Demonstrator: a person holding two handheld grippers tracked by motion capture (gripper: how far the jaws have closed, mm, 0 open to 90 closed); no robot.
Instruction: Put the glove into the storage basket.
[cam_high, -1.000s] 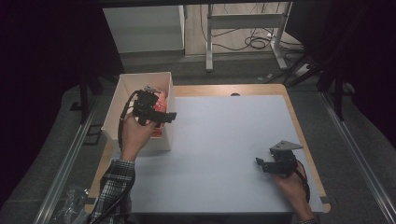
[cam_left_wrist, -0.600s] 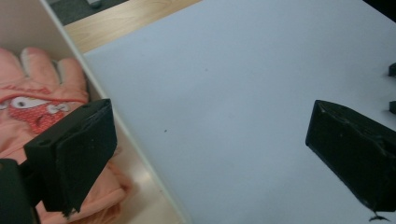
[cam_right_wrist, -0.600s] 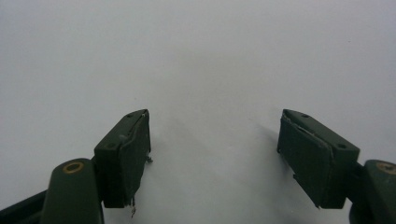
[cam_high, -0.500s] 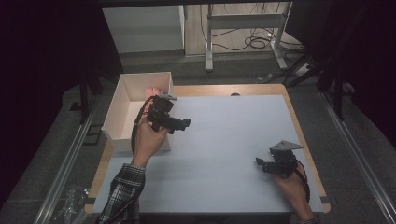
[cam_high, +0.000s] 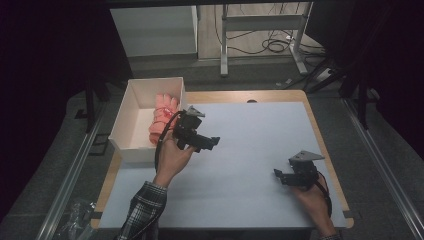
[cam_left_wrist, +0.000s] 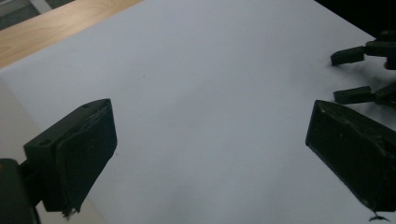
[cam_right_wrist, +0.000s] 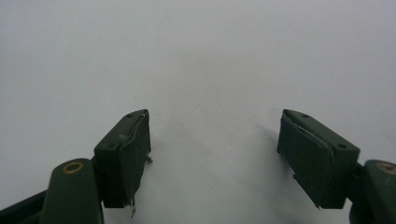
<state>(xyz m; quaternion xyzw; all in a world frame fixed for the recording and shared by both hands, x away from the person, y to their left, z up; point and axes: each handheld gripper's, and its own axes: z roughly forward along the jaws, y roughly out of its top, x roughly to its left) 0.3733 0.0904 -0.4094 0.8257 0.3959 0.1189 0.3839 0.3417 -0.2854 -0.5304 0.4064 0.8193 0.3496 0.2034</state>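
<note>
A white open box (cam_high: 131, 107) stands at the table's left edge. A pink glove-like bundle (cam_high: 162, 116) lies inside it against the right wall. My left gripper (cam_high: 212, 142) hangs just right of the box over the white mat (cam_high: 260, 130), pointing right. Its jaws stand wide apart with nothing between them (cam_left_wrist: 210, 121). My right gripper (cam_high: 278, 175) rests low near the front right of the mat, pointing left. It is open and holds nothing (cam_right_wrist: 215, 119). The right gripper's fingers (cam_left_wrist: 348, 55) also appear far off in the left gripper view.
The wooden table edge (cam_high: 225, 96) frames the mat. Behind the table are a white cabinet (cam_high: 155, 30), metal desk legs (cam_high: 224, 45) and cables on the floor (cam_high: 275, 46). Dark surroundings lie to both sides.
My left gripper has swung away from the box to the right, out over the mat. The pink bundle stays in the box. The right gripper has not moved.
</note>
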